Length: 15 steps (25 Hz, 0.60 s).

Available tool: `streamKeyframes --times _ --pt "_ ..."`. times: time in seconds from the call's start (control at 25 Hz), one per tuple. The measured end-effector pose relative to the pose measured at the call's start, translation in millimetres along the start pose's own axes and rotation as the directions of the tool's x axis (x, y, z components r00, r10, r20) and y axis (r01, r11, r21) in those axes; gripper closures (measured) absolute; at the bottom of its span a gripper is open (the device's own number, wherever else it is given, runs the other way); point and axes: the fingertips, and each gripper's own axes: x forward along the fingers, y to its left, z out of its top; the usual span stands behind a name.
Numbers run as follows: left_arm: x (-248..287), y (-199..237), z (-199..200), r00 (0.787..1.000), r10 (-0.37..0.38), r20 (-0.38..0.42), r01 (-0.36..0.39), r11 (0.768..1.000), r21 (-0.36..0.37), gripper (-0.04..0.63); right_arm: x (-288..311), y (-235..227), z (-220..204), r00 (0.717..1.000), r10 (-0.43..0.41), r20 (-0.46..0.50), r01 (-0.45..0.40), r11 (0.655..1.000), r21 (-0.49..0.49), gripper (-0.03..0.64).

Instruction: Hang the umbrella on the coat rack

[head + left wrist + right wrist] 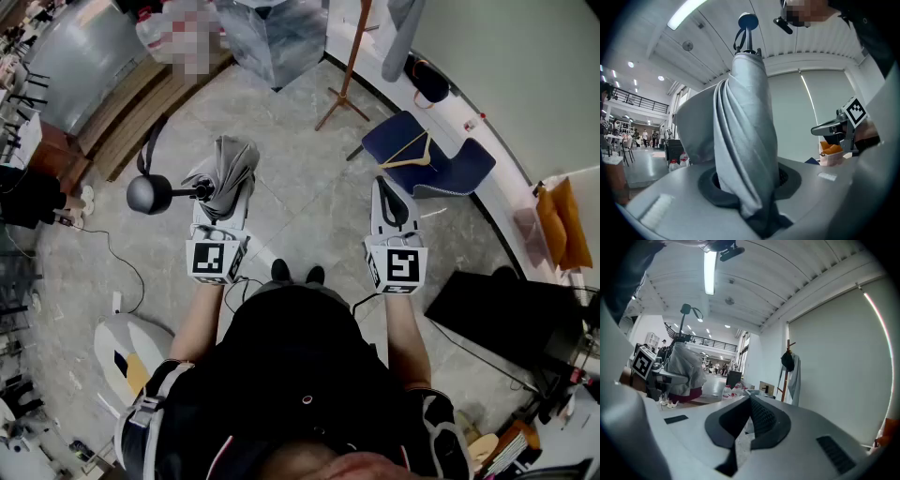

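Note:
A folded grey umbrella sticks out of my left gripper, whose jaws are shut on its bunched fabric. Its black round handle with a strap points left in the head view. In the left gripper view the umbrella rises from between the pads, handle at the top. My right gripper is shut with nothing in it, level beside the left one. The wooden coat rack stands ahead by the wall. In the right gripper view the coat rack bears a grey garment and a dark hat.
A blue chair with a wooden hanger on it stands right of the rack's feet. Plastic-wrapped items sit at the back. A black box is at the right, a white machine at the lower left.

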Motion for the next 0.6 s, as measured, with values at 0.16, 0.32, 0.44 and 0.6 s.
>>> streamKeyframes --times 0.16,0.32,0.44,0.6 --pt "-1.3 1.8 0.1 1.0 -0.002 -0.005 0.002 1.0 0.005 0.471 1.0 2.8 2.2 1.0 0.005 -0.002 -0.005 1.0 -0.006 0.618" --pt "1.1 1.3 -0.5 1.0 -0.004 -0.007 0.004 1.0 0.007 0.471 2.6 0.1 3.2 1.0 0.004 -0.001 -0.004 1.0 -0.011 0.618" --pt "0.4 2.2 -3.4 1.0 -0.004 -0.011 0.004 1.0 0.007 0.471 3.1 1.2 2.1 1.0 0.005 -0.003 -0.005 1.0 -0.015 0.618" --pt "1.4 0.6 -4.3 1.0 -0.003 -0.013 0.003 1.0 0.008 0.471 3.0 0.0 0.7 1.0 0.009 -0.003 -0.009 1.0 -0.018 0.618"
